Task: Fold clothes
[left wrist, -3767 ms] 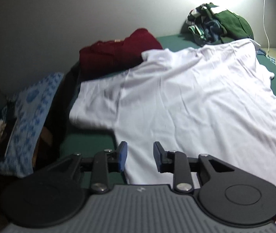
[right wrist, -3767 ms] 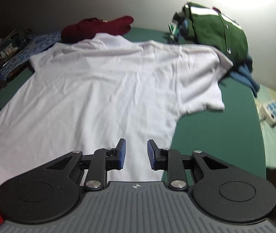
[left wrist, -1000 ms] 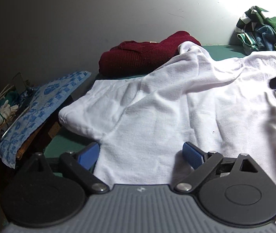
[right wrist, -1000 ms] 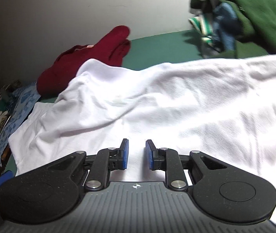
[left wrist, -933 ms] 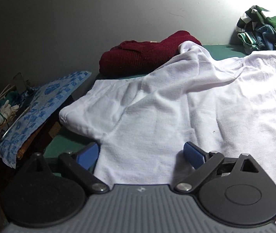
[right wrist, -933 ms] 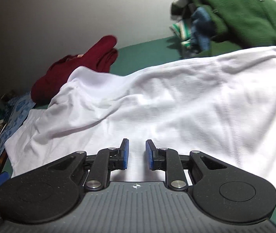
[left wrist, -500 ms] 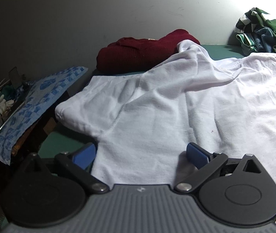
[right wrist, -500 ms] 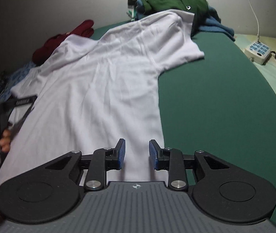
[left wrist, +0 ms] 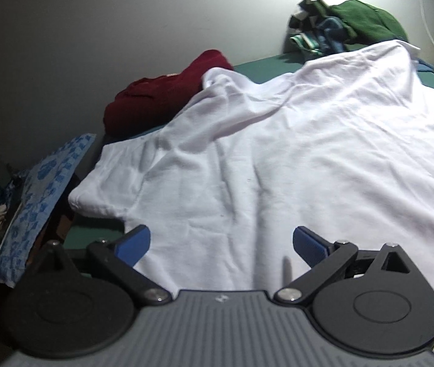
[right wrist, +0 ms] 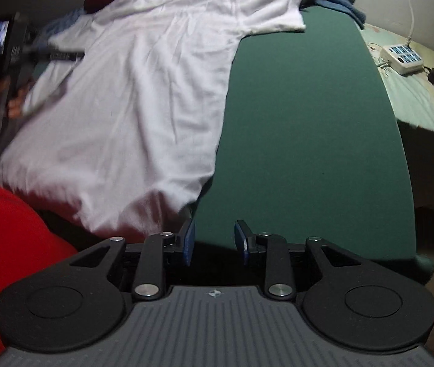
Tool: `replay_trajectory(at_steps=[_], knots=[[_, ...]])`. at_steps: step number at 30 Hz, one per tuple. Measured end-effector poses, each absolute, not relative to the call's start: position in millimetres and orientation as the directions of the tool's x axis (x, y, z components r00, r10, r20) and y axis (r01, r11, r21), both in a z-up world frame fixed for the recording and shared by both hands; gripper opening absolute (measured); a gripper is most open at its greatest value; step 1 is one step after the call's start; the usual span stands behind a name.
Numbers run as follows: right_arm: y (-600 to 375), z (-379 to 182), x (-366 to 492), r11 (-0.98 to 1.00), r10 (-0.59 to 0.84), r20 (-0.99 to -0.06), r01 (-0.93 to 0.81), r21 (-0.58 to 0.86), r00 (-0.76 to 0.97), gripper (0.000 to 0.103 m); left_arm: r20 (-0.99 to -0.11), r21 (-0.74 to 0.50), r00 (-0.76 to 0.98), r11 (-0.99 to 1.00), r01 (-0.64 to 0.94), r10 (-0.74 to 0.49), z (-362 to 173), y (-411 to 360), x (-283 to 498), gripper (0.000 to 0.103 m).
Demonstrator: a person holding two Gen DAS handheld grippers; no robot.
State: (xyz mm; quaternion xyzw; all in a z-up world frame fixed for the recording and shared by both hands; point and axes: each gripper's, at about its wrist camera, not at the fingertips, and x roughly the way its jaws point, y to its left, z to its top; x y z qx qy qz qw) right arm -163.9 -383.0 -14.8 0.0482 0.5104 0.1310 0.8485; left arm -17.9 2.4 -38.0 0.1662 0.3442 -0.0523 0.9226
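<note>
Two grippers, one white T-shirt, and nothing folded yet. The shirt lies spread flat on the green table, collar away toward the wall, hem at the near edge where the person stands. Its long axis runs from that hem up to the collar, sleeves out to either side; the far sleeve rests against a heap of green clothes, and a dark red garment sits by the collar.

The left gripper hangs over the shirt's left flank, just below the sleeve, fingers spread wide with cloth under them but not pinched. The right gripper hovers off the hem's right corner over bare green cloth, its jaws opening, nothing between them.

My read: this is the set-up for the first fold. Next, each gripper needs to come down onto an edge of the shirt and nip a single clean layer, so that side can be carried across evenly without bunching.
</note>
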Motion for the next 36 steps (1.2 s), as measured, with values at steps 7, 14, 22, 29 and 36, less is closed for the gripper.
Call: replay_trajectory(at_steps=[7, 14, 22, 29, 36], knots=[[-377, -41, -143, 0.874, 0.48, -0.8, -0.125, 0.469, 0.361, 0.04, -0.681, 0.31, 0.729, 0.873, 0.376, -0.072, -34, -68, -47, 0.1], [-372, -42, -156, 0.853, 0.519, -0.797, -0.249, 0.459, 0.309, 0.006, -0.722, 0.309, 0.681, 0.826, 0.472, -0.119, -44, -107, -67, 0.101], [-399, -25, -175, 0.845, 0.503, -0.838, -0.323, 0.426, 0.211, 0.006, -0.76, 0.277, 0.63, 0.796, 0.538, -0.162, -52, -115, -76, 0.101], [-403, -23, -168, 0.9, 0.408, -0.875, -0.275, 0.337, 0.261, 0.02, -0.763, 0.262, 0.622, 0.796, 0.546, -0.175, -54, -106, -82, 0.101], [-377, -32, -143, 0.842, 0.53, -0.801, -0.286, 0.457, 0.28, 0.019, -0.771, 0.276, 0.61, 0.766, 0.581, -0.185, -52, -104, -85, 0.101]])
